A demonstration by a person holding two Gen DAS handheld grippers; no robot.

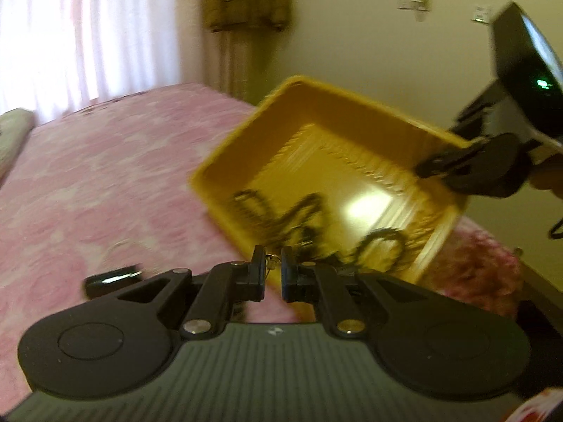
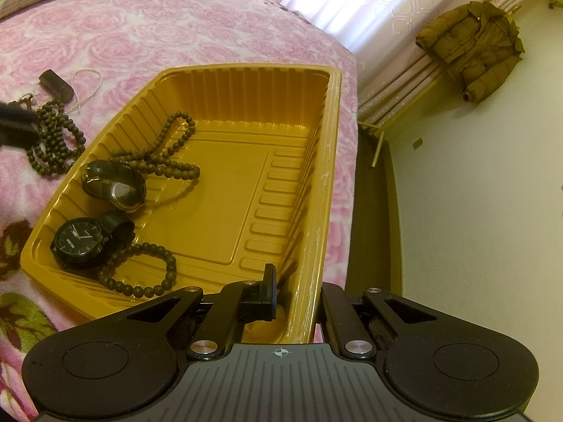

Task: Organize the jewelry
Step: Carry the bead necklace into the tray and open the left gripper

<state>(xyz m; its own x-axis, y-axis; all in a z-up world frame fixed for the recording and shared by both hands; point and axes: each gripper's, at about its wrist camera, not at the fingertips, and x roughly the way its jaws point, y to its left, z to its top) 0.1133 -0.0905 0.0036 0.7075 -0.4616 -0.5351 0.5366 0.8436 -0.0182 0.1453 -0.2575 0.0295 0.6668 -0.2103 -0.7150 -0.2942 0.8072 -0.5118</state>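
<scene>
A yellow plastic tray (image 2: 316, 176) lies on the pink bed and holds two black watches (image 2: 79, 242) (image 2: 116, 183) and brown bead strings (image 2: 165, 154). My right gripper (image 2: 295, 288) is shut on the tray's near rim; it shows at the tray's right corner in the left wrist view (image 1: 440, 165). My left gripper (image 1: 272, 270) is nearly shut on a thin small gold piece, held just in front of the tray (image 1: 281, 123). More brown beads (image 2: 56, 133), a pearl string (image 2: 86, 88) and a dark small box (image 2: 56, 84) lie on the bed left of the tray.
The pink rose-pattern blanket (image 2: 176, 24) covers the bed, whose edge drops off right of the tray. A brown jacket (image 2: 471, 52) hangs by the curtain. A dark box (image 1: 112, 281) lies on the bed near my left gripper.
</scene>
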